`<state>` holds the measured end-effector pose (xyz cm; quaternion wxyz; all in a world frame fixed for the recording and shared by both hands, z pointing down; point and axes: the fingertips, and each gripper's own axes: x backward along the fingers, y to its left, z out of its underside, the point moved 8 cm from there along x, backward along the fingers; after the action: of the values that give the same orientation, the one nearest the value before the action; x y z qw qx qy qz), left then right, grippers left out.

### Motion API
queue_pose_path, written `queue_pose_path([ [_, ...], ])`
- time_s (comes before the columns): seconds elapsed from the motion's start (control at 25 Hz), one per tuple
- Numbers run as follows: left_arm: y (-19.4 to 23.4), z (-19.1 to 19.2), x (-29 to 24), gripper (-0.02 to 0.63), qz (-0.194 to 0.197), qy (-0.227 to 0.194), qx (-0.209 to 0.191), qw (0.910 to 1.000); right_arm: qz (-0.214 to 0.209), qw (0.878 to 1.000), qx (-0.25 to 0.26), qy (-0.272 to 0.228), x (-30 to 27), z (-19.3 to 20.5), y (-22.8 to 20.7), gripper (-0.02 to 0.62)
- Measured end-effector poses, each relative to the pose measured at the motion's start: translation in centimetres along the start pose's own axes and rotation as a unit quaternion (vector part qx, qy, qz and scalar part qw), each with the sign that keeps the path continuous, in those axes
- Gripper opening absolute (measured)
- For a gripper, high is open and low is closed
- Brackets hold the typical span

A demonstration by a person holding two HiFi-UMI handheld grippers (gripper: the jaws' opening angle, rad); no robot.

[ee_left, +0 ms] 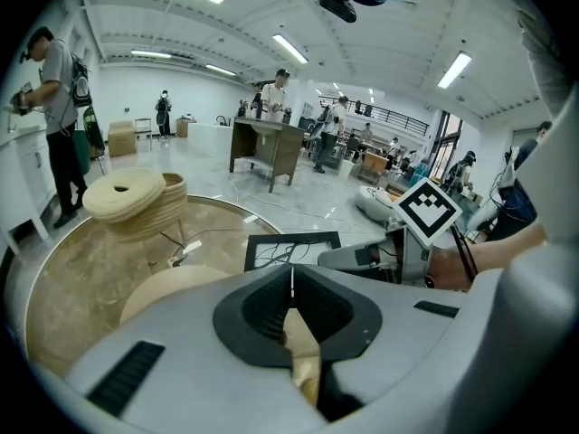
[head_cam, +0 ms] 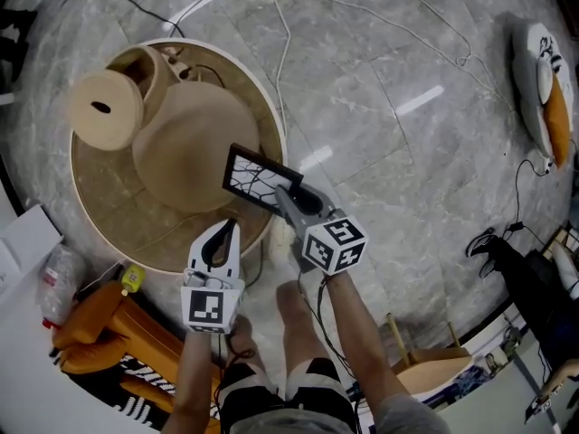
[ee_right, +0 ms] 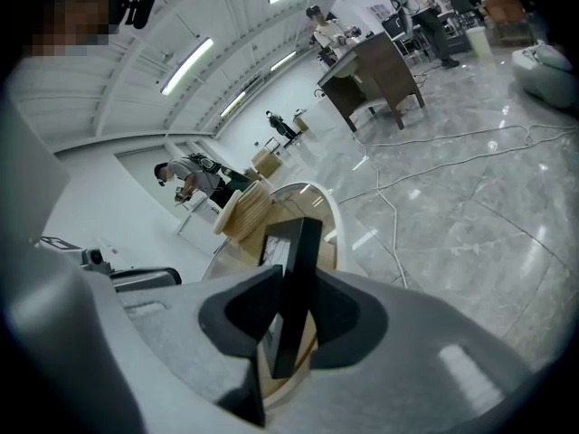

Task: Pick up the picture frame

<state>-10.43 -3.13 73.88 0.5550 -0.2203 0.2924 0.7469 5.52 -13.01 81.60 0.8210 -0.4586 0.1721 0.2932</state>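
Observation:
A black picture frame (head_cam: 256, 177) with a line drawing hangs tilted over the near right part of the round wooden table (head_cam: 274, 120). My right gripper (head_cam: 288, 195) is shut on the frame's near edge. In the right gripper view the frame (ee_right: 294, 278) stands edge-on between the jaws of the right gripper (ee_right: 289, 310), pressed from both sides. My left gripper (head_cam: 230, 228) is shut and holds nothing, just left of the frame over the table's near rim. In the left gripper view the left gripper (ee_left: 291, 283) has its tips together, and the frame (ee_left: 289, 245) shows beyond them.
On the table stand a wooden dome (head_cam: 192, 143) and a round wooden spool (head_cam: 107, 108). Cables (head_cam: 362, 16) cross the marble floor. An orange object (head_cam: 90, 325) lies at the lower left, a white plush toy (head_cam: 545, 84) at the far right. People stand in the room.

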Motion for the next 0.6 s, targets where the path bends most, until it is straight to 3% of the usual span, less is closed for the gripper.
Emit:
queue_pose_path([
  [0.48, 0.4, -1.8, 3.9, 0.023, 0.005, -0.021, -0.003, 0.9998, 0.028, 0.998, 0.047, -0.029, 2.2, -1.4, 4.4, 0.057],
  [0.6, 0.5, -2.3, 5.2, 0.024, 0.009, -0.031, -0.023, 0.9992, 0.036, 0.997, 0.06, -0.04, 3.4, -2.1, 5.6, 0.055],
])
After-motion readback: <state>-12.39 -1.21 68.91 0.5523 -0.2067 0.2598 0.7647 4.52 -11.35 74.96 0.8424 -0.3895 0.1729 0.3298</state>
